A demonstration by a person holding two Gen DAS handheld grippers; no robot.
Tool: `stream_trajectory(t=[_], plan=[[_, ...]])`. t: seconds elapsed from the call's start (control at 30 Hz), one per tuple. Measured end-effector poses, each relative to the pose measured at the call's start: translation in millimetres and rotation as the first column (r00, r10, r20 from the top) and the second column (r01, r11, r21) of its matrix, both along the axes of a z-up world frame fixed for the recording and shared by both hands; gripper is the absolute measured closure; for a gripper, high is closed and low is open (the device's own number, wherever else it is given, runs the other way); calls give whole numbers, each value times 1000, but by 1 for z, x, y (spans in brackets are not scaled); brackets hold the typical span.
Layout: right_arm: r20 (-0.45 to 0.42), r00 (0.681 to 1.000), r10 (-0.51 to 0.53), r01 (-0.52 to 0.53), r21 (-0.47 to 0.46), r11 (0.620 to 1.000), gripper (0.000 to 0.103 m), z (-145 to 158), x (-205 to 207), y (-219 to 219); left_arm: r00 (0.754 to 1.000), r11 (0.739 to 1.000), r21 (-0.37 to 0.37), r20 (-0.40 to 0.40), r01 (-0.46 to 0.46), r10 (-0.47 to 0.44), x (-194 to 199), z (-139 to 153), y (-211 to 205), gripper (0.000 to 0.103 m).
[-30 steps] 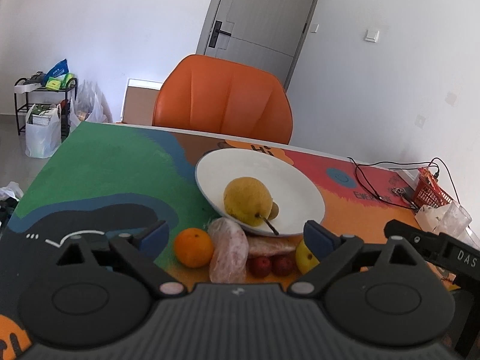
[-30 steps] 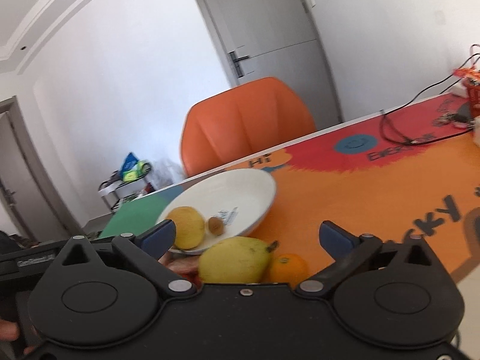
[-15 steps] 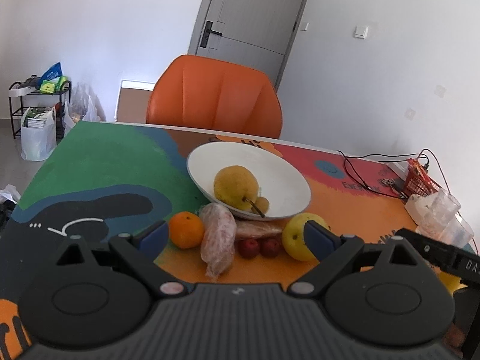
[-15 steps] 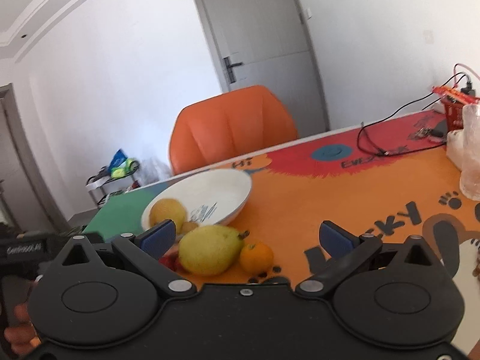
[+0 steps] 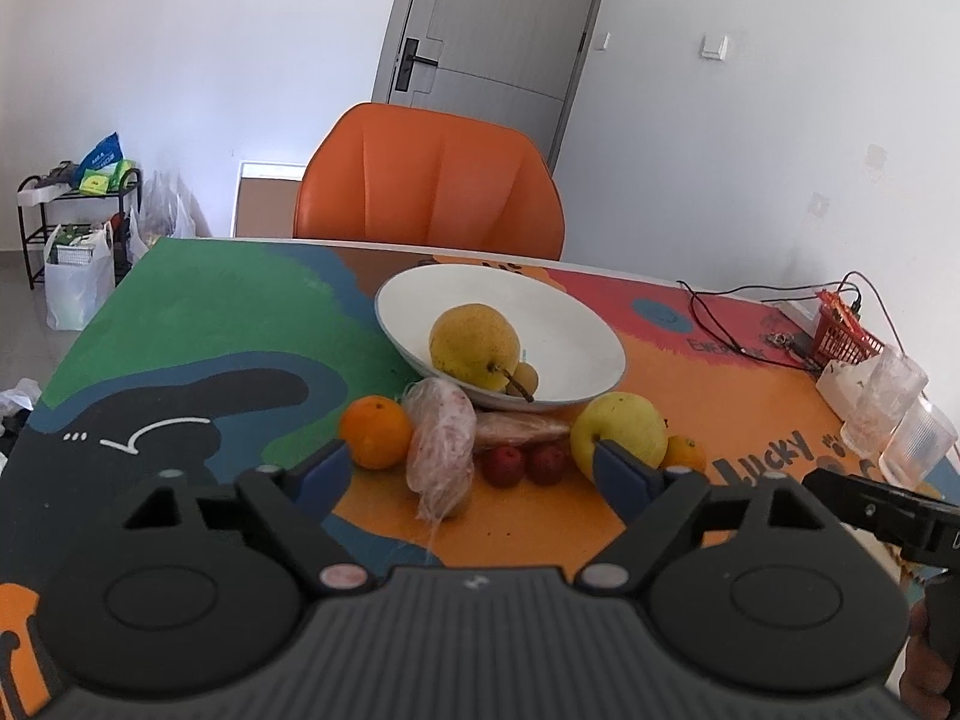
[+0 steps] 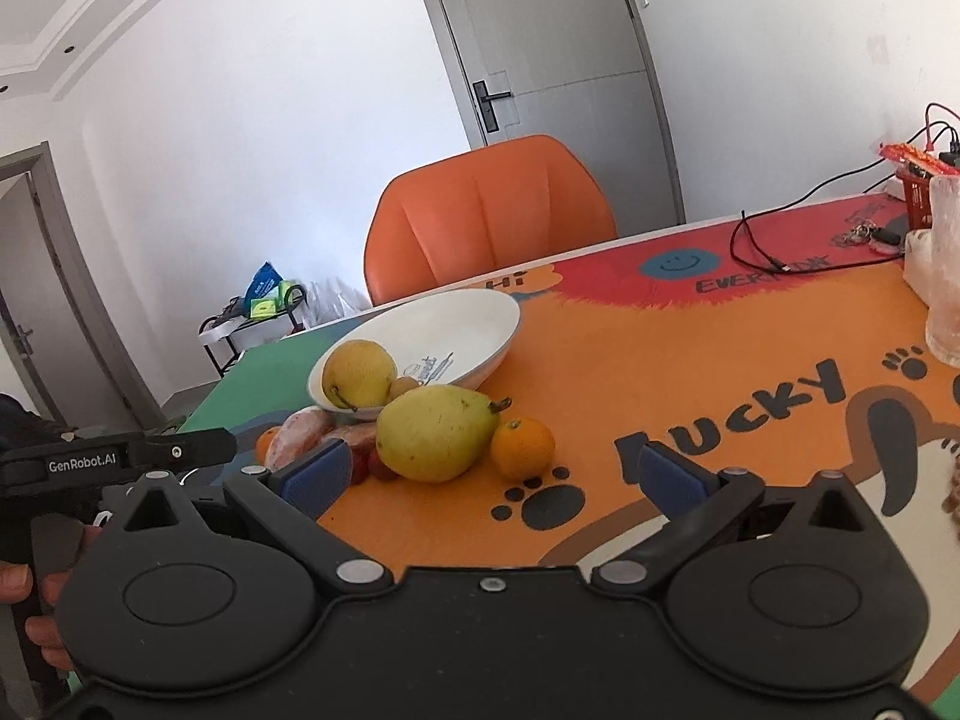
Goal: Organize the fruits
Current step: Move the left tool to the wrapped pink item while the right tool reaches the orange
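A white bowl (image 5: 576, 324) (image 6: 474, 318) holds a yellow pear (image 5: 474, 345) (image 6: 358, 373) and a small brown fruit (image 5: 526, 375). In front of it on the table lie an orange (image 5: 376, 431), a fruit wrapped in plastic (image 5: 441, 438), two small red fruits (image 5: 504, 465), a green-yellow pear (image 5: 621, 429) (image 6: 435, 432) and a small orange (image 5: 684, 453) (image 6: 522, 447). My left gripper (image 5: 471, 471) is open and empty, just short of the fruit row. My right gripper (image 6: 489, 474) is open and empty, near the pear and small orange.
An orange chair (image 5: 429, 192) stands behind the table. Plastic cups (image 5: 888, 402), a red basket (image 5: 843, 339) and cables (image 5: 720, 324) sit at the table's right side. A rack with bags (image 5: 72, 210) stands on the floor at left.
Both grippers have pulled back from the fruit and bowl. The green-yellow pear and small orange now show fully. Both jaws have stayed open.
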State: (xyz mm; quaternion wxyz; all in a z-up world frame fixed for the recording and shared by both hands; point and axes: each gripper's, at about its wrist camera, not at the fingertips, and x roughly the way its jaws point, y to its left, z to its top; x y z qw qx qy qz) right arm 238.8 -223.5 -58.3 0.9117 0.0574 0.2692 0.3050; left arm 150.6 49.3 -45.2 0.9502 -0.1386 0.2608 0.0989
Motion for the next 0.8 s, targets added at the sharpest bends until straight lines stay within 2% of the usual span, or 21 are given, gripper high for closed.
stream_trajectory(t=[0.1,0.37,0.47,0.63,0.8], plan=[[-4,1000,1,-1,-14,1000,0,-3,0,3,1000,1000,-4,-19,1,-1,3,-3,0,30],[-24,999,25,-27,-71,997,3,-11,3,12,998,1000,21,-55,-3,4,9,-11,0,35],[-44,999,27,-30,-75,997,8,-15,7,13,998,1000,20,-63,-10,11,12,-14,2,36],[-61,998,21,-26,-71,997,13,-21,15,15,997,1000,20,-67,-24,25,20,-18,7,44],[-93,995,21,-26,-55,998,25,-27,28,19,996,999,21,-78,-28,29,33,-22,10,51]])
